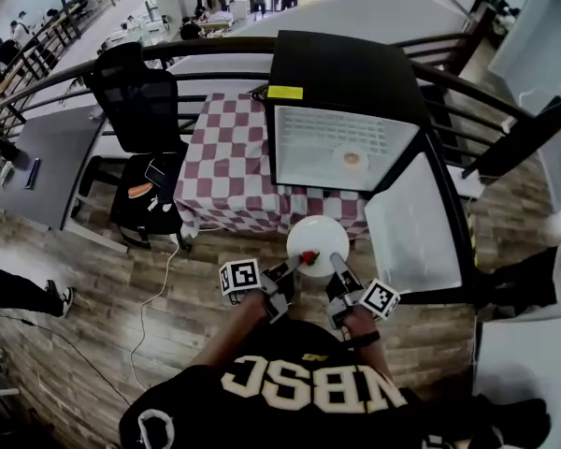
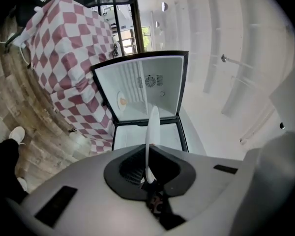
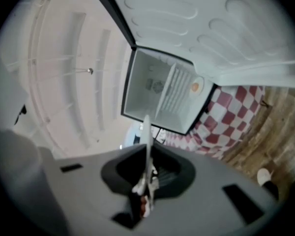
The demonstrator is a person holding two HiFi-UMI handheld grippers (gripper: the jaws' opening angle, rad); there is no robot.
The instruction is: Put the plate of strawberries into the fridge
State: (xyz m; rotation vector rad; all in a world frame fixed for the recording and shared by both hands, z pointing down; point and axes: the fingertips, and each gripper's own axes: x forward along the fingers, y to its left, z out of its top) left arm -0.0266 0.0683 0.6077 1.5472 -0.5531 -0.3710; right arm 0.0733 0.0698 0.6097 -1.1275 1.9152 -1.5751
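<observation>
A white plate (image 1: 318, 239) with a red strawberry (image 1: 309, 256) on its near rim hangs in front of the open fridge (image 1: 310, 127). My left gripper (image 1: 294, 265) is shut on the plate's near left rim. My right gripper (image 1: 337, 267) is shut on the near right rim. In the left gripper view the plate (image 2: 151, 132) stands edge-on between the jaws of the left gripper (image 2: 148, 173), with the fridge (image 2: 160, 85) beyond. The right gripper view has the plate (image 3: 146, 132) edge-on in the right gripper (image 3: 147, 176), facing the fridge (image 3: 147, 90).
The fridge door (image 1: 413, 227) swings open to the right. A small dish with something orange (image 1: 352, 158) sits on the fridge shelf. The fridge stands on a table with a red checkered cloth (image 1: 226, 166). A black chair (image 1: 140, 101) and a railing (image 1: 75, 73) are at the left.
</observation>
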